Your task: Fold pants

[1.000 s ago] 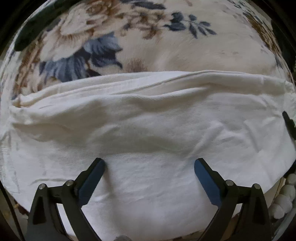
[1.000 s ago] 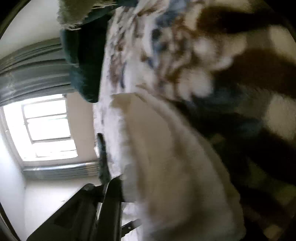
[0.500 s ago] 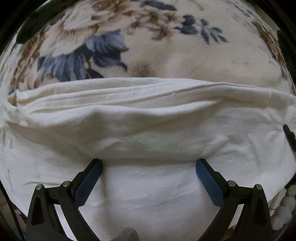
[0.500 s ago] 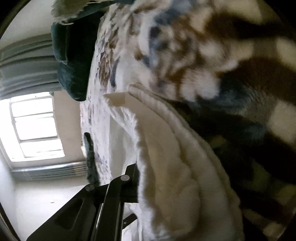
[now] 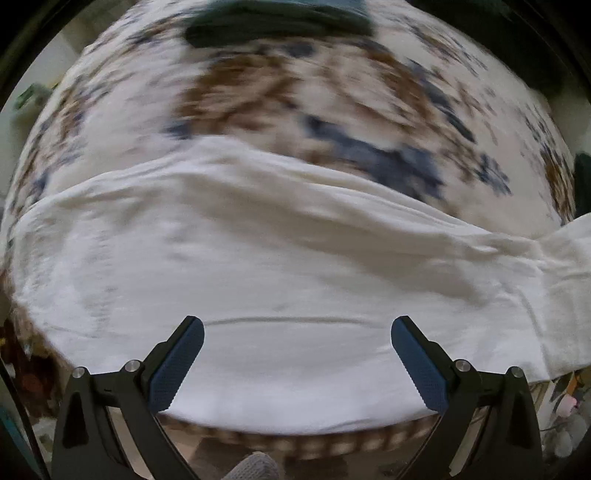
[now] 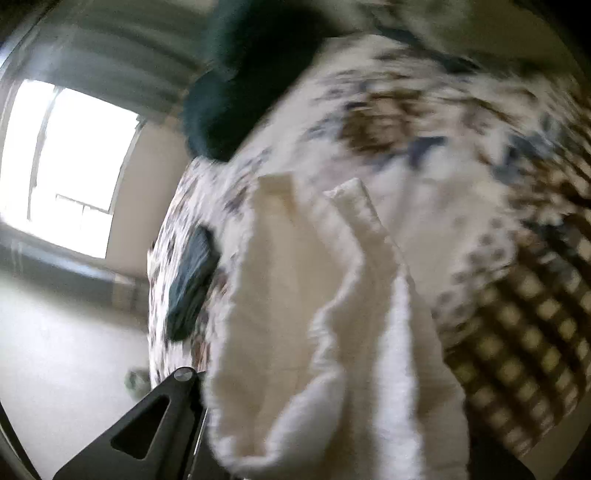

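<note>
Gaping wide over white pants point(image 5: 280, 266) — left claw point(image 5: 297, 332), nothing held.

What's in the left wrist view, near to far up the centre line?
Left gripper, fingers spread open → white pants → floral bedspread → dark green pillow at the far edge.

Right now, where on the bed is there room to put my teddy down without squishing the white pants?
The open room is the flowery blanket beyond the far folded edge of the white pants, up to the dark green cushion. The near side is crowded: the pants run almost to the bed's near edge, with the open left gripper over them.
</note>
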`<state>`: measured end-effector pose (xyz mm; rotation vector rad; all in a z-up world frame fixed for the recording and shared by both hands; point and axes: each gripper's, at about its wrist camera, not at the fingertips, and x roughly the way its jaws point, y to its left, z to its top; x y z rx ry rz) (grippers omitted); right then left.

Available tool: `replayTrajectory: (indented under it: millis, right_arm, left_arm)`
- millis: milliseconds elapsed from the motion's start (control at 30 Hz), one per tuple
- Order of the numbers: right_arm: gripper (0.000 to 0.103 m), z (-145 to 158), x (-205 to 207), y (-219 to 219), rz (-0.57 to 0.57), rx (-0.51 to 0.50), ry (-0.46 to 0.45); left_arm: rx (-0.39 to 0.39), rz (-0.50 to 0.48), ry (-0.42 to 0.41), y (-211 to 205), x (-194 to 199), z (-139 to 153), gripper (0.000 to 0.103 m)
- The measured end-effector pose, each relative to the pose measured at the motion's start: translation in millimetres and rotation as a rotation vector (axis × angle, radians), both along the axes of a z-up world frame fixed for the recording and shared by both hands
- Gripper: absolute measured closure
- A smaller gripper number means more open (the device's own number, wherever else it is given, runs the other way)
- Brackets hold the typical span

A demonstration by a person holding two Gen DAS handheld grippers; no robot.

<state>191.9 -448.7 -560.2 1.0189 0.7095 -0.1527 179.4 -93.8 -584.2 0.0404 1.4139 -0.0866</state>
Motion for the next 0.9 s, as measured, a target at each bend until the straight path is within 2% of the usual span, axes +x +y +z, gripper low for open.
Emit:
replayTrajectory:
  millis: [133, 233, 300, 467, 533, 633, 667, 733, 767, 800, 833, 900]
  right_arm:
    - [0.097, 37.3, 28.7, 102.7, 0.147, -0.133, -0.006]
    - [0.097, 39.5, 49.3, 190.9, 0.27, -0.231, 0.007]
    - [0.097, 27.5, 66.3, 254.1, 0.357, -0.285, 0.03]
    - [0.097, -30.3, 91.2, 417.4, 0.595, -0.508, 0.112]
    - [0.097, -60.4, 90.2, 458.8, 0.643, -0.574, 0.179]
    - [0.091, -88.3, 89.8, 482.7, 0.654, -0.641, 0.267]
    - [0.087, -89.0, 91.3, 484.6, 0.661, -0.649, 0.279]
    - [0.06, -80.8, 91.0, 489.3, 0.734, -0.615, 0.295]
    - [0.056, -74.0, 91.1, 489.9, 0.771, -0.598, 0.303]
    - [0.038, -63.5, 90.2, 487.8, 0.812, -0.545, 0.289]
    - [0.028, -49.7, 85.6, 479.0, 0.846, -0.422, 0.25]
    - [0.028, -26.8, 78.9, 452.2, 0.834, -0.245, 0.208]
  left_arm:
    - [-0.012, 0.089, -0.003, 71.0, 0.4, 22.3, 0.0]
    - [0.016, 0.145, -0.01, 147.3, -2.7, 31.2, 0.0]
    - [0.049, 0.185, -0.025, 189.3, -2.6, 37.9, 0.0]
    - [0.134, 0.306, -0.026, 286.8, -14.0, 34.8, 0.0]
    - [0.153, 0.342, -0.016, 312.5, -22.0, 31.5, 0.0]
    - [0.154, 0.39, -0.012, 337.6, -28.9, 26.4, 0.0]
    - [0.149, 0.398, -0.019, 340.3, -30.3, 27.2, 0.0]
    - [0.132, 0.404, -0.035, 342.5, -30.1, 31.0, 0.0]
    - [0.114, 0.406, -0.046, 339.9, -27.9, 34.3, 0.0]
    - [0.095, 0.406, -0.055, 336.6, -25.8, 38.3, 0.0]
    - [0.066, 0.401, -0.067, 331.1, -22.4, 43.7, 0.0]
    - [0.01, 0.38, -0.085, 313.2, -14.2, 54.3, 0.0]
